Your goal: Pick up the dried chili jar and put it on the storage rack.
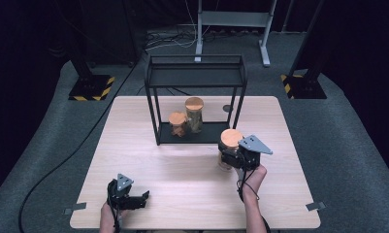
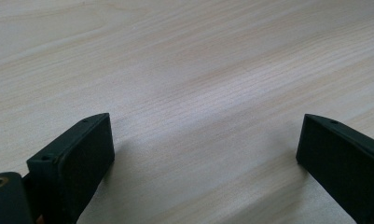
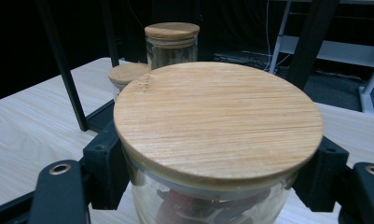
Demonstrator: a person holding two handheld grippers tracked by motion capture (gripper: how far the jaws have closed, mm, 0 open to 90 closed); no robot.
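On the table (image 1: 182,179), right tongs (image 1: 227,154) clasp a jar (image 3: 217,140) (bamboo-lidded); left tongs (image 1: 144,196) gape.

Dark-curtained lab, hazard-striped stand bases (image 1: 90,88)

A glass jar (image 3: 212,205) with a round wooden lid (image 3: 217,119) sits at frame centre, clamped between the hand-held gripper's (image 3: 212,172) black jaws. Two more lidded jars (image 3: 170,44) stand upper left on the dark rack (image 3: 100,116), above the pale worktop (image 3: 31,126).
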